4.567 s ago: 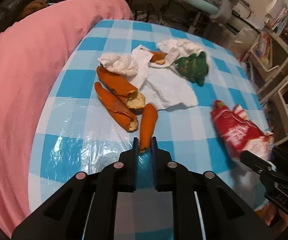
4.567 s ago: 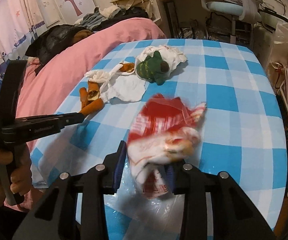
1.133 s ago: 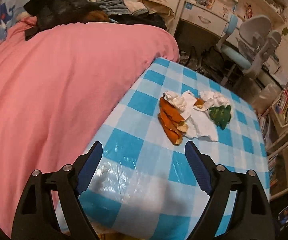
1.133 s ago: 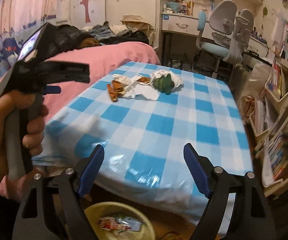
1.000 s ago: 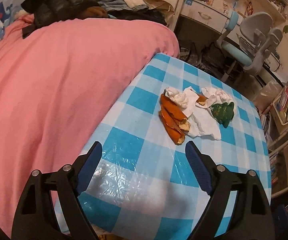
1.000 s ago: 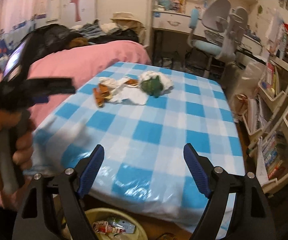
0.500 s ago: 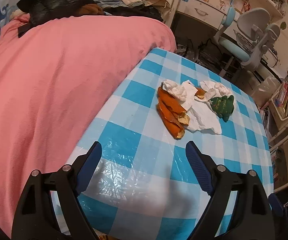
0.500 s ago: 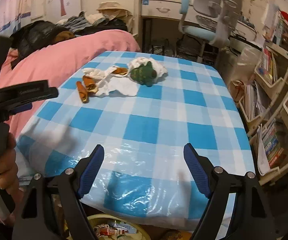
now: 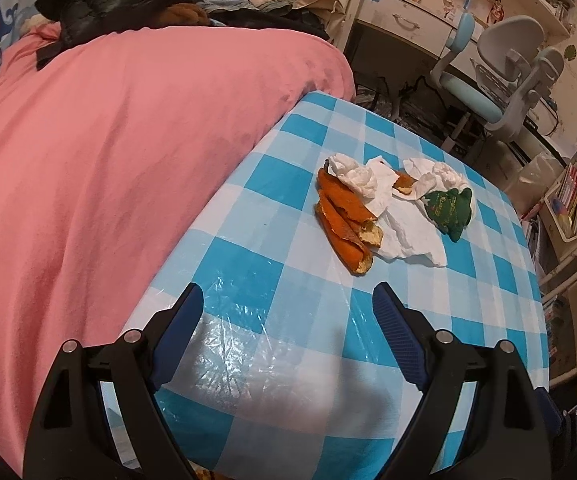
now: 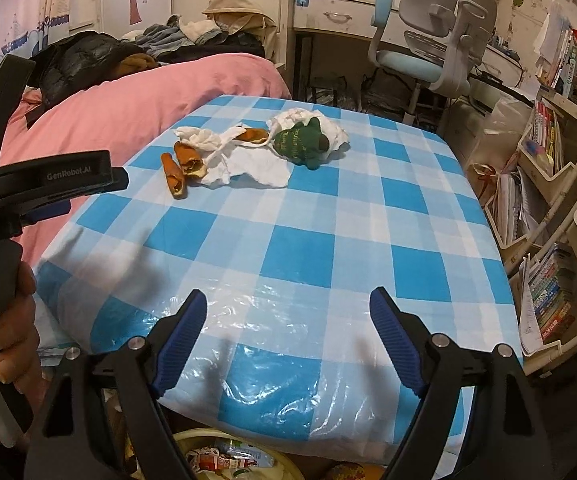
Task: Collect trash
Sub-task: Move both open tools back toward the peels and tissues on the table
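1. At the near edge of the table (image 10: pixel 328 240), which carries a blue-and-white checked cloth, you hold both grippers above the surface, angled downward.
2. Your left gripper (image 9: pixel 288 312) has its jaws spread wide; nothing sits between the blue pads.
3. Your right gripper (image 10: pixel 288 316) is likewise released, jaws wide and empty.
4. The trash lies at 12 o'clock from the right gripper, well apart from it, on the far half of the table.
5. In the left wrist view, the orange peels (image 9: pixel 346 220) lie at 1 o'clock, touching the white tissues (image 9: pixel 404 224) at their 3 o'clock side.
6. A green wrapper (image 9: pixel 448 212) rests on the tissues at the pile's 3 o'clock end.
7. A bin (image 10: pixel 228 456) holding wrappers shows at 6 o'clock in the right wrist view, below the table edge.
8. A pink blanket (image 9: pixel 108 160) borders the table at 9 o'clock.
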`<move>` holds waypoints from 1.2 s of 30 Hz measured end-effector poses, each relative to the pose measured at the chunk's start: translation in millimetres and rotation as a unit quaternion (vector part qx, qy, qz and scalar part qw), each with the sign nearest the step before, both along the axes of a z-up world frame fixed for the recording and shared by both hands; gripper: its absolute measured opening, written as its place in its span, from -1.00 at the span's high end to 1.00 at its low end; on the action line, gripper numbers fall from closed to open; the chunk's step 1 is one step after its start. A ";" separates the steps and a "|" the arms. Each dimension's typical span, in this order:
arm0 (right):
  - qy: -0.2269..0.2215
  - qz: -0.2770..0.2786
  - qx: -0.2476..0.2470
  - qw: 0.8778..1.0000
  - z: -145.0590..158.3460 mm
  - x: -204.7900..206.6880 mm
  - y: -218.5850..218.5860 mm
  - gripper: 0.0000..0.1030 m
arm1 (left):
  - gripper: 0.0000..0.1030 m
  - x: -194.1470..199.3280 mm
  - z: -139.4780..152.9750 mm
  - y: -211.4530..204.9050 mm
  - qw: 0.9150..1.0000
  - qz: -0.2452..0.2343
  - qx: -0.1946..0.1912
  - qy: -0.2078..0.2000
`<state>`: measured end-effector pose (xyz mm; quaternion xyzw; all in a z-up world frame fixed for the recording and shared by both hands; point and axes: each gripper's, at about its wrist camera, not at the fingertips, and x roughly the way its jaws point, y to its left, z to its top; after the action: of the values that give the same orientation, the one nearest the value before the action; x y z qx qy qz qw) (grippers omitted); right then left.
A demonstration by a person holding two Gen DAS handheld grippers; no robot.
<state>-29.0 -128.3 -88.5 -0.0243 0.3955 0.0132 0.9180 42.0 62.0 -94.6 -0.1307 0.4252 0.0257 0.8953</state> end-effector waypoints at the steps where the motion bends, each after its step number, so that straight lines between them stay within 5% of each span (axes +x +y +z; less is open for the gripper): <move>1: 0.000 0.001 0.001 1.000 -0.4 0.6 0.3 -0.56 | -0.61 -0.6 0.2 0.6 1.000 0.000 0.000 0.000; 11: -0.013 0.005 0.013 1.000 2.2 4.5 -2.0 -0.57 | -0.61 -1.7 2.9 -2.0 1.000 -0.003 0.017 -0.004; 18: -0.058 -0.003 0.071 0.996 14.7 20.2 -18.8 -0.57 | -0.61 -10.9 -9.0 20.6 0.999 0.032 0.026 0.010; 26: -0.076 0.020 0.119 0.990 22.3 50.7 -32.9 -0.57 | -0.48 -25.0 -8.6 55.1 0.997 0.065 -0.030 -0.020; 32: -0.048 0.022 0.191 0.980 18.3 63.4 -46.0 -0.57 | -0.47 2.8 12.4 19.6 0.999 0.005 -0.009 -0.049; 36: -0.040 0.033 0.203 0.978 19.4 63.8 -48.2 -0.57 | -0.47 40.2 10.0 -8.9 0.999 -0.026 0.012 -0.027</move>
<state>34.8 -176.5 -69.1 0.1487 0.3462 0.1223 0.9182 82.1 53.1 -84.6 -0.1094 0.4036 0.0036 0.9084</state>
